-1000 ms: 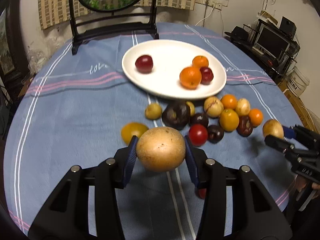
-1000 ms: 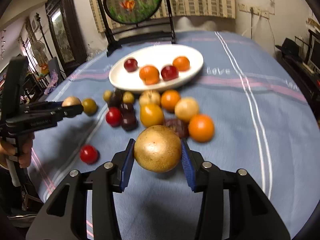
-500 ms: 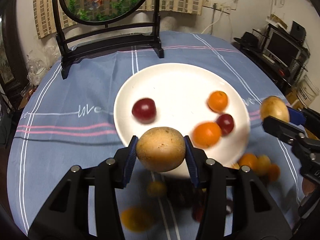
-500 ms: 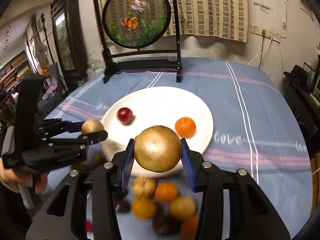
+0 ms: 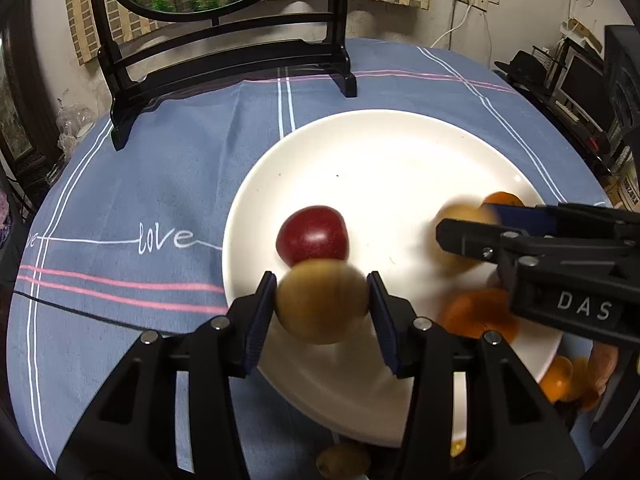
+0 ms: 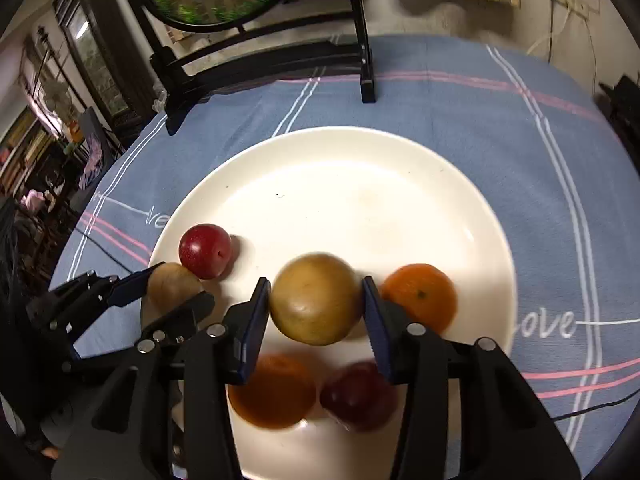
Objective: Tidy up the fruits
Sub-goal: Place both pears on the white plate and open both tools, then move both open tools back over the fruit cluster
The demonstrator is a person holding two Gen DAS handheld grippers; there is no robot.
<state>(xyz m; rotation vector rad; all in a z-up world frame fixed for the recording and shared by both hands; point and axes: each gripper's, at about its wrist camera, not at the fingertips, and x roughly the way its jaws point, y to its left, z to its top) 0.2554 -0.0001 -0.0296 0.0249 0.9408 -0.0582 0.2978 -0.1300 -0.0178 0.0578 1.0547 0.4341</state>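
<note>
Fruit, tan and round (image 5: 322, 306), sits blurred at lower centre of the left wrist view between the left gripper (image 5: 322, 308) fingers, which have just been opening over the white plate (image 5: 384, 152).

Right wrist view, centre: a golden-brown fruit (image 6: 316, 298) between the right gripper (image 6: 316, 312) fingers, likewise just opening, gaps showing.

Your left tongs (image 5: 322, 300) and right tongs (image 6: 316, 300) are matte black plastic with blue ribbed pads (image 6: 252, 332) and silver screw heads (image 5: 218, 323); white letters "DAS" (image 5: 584, 307) mark the right pair's side.
</note>
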